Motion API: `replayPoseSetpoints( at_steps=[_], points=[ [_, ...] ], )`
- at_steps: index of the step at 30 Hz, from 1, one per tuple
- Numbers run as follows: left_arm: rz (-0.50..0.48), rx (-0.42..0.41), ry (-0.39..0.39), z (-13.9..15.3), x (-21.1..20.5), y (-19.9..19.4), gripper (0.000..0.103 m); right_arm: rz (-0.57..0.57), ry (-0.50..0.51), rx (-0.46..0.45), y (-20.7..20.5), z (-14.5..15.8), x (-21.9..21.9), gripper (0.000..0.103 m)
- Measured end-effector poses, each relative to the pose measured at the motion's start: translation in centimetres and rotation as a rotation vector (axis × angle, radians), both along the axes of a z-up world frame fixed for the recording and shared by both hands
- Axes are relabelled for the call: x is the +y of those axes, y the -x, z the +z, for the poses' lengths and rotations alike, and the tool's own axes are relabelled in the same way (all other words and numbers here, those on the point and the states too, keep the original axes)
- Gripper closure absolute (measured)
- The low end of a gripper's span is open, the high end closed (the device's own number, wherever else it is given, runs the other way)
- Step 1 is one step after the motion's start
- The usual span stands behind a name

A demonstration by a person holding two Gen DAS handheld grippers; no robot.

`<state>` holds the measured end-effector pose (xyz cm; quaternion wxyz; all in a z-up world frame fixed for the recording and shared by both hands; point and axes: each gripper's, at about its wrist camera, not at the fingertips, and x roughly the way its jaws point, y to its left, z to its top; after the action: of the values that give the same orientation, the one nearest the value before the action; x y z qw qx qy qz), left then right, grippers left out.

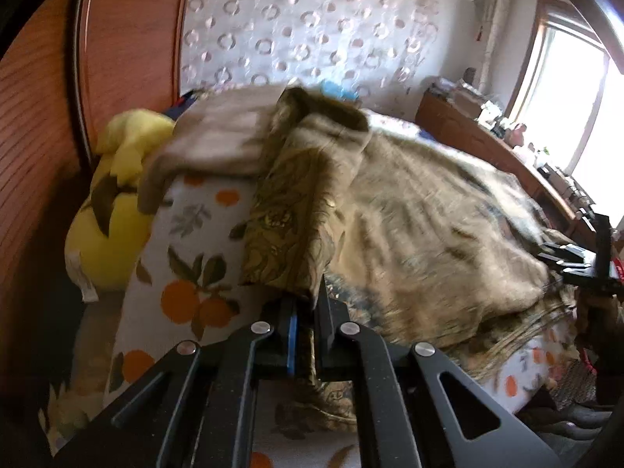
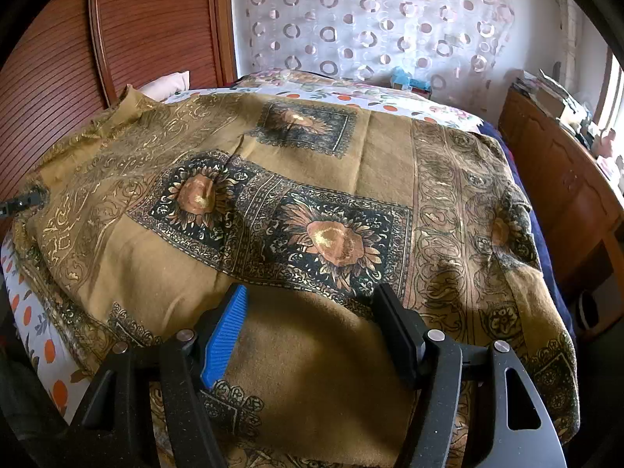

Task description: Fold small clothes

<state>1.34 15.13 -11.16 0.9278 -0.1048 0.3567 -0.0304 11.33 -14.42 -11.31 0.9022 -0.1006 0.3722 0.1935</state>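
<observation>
While the olive-gold patterned scarf (image 2: 312, 202) is lying spread over most of the bed (image 2: 35, 335), its near hem is hanging over the bed's front side and its right edge is draping down toward the wooden cabinet (image 2: 561, 195). The orange-print sheet (image 1: 187, 273) is showing bare along the left side and at the far end. A wooden headboard (image 2: 148, 19) is closing off the left, and a circle-print curtain (image 2: 370, 19) is hanging behind the bed. A yellow plush toy (image 1: 113, 202) is sitting just beside the headboard.

Left gripper (image 1: 306, 312) is angling downward, its fingers pinching a folded-up edge of the scarf, which is standing up in a ridge ahead of it; this view is motion-blurred. Right gripper (image 2: 312, 319) is also pointing downward over the near plain part of the scarf, fingers (image 2: 224, 335) spread wide, cloth lying under the gap; I cannot tell if the tips are touching it.
</observation>
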Motion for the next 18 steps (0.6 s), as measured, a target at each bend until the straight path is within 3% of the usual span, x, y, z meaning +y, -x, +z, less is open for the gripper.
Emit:
replayPoseSetpoints(
  at_steps=[10, 18],
  points=[
    [-0.085, -0.128, 0.014, 4.6, -3.7, 0.3, 0.097, -0.001, -0.007, 0.002, 0.0, 0.0, -0.2, 0.034],
    [-0.159, -0.179, 0.005, 6.8, -6.8, -1.0, 0.097, 0.000, -0.016, 0.005, 0.0, 0.1, -0.4, 0.034]
  ],
)
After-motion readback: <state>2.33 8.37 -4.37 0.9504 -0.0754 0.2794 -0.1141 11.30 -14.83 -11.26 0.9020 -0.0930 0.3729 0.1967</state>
